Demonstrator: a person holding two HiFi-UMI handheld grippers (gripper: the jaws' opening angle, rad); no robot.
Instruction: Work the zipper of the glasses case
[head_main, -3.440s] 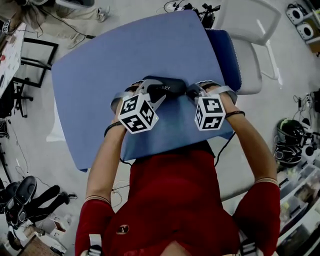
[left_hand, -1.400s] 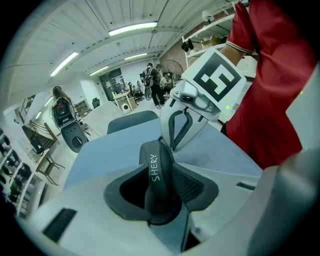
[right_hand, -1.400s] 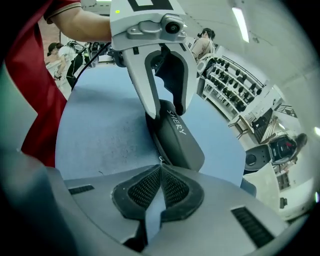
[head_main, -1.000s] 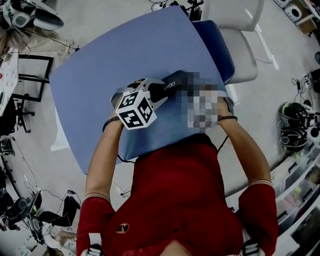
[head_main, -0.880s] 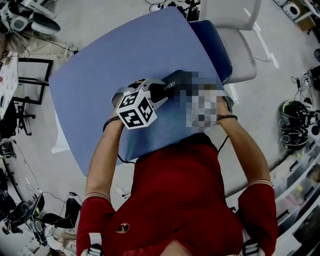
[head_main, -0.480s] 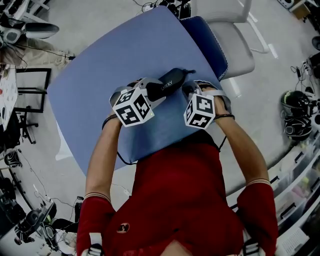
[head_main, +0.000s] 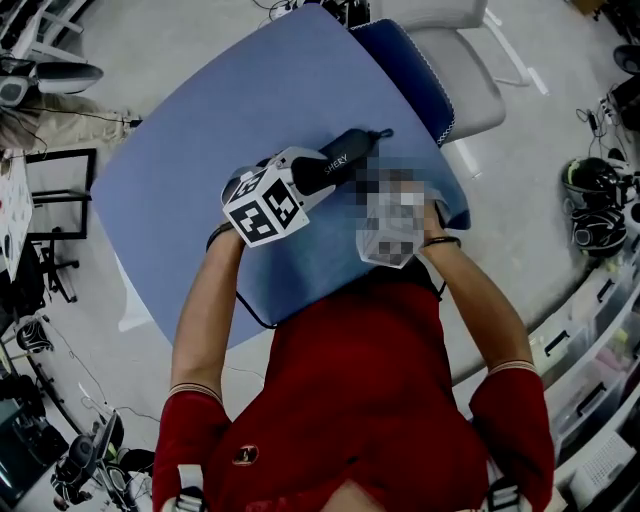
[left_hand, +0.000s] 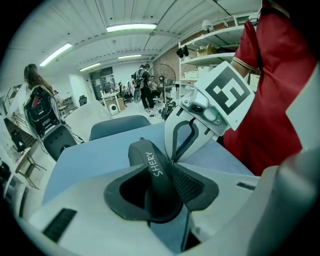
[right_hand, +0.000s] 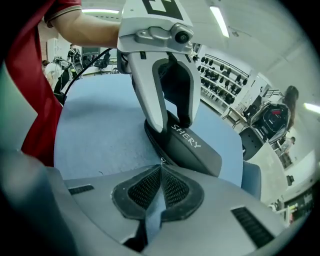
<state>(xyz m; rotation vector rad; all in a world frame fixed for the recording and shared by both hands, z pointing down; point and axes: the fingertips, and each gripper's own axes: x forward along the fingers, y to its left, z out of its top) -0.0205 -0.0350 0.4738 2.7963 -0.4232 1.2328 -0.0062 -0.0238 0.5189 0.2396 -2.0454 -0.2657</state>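
- Jaws in the left gripper view: the left gripper (left_hand: 157, 194) is clamped across the near end of the black glasses case (left_hand: 150, 167), probably to steady it against the zip's drag.
- Right gripper view: the right gripper (right_hand: 161, 170) is pinched together on what looks like the zipper pull (right_hand: 162, 160) at the case's seam.
- Head view: the case lies on the blue table (head_main: 190, 140). None of its inside shows.

Blue table (head_main: 200, 150), pale chair (head_main: 470, 85) beside it; perhaps headphones (head_main: 590, 195) right.
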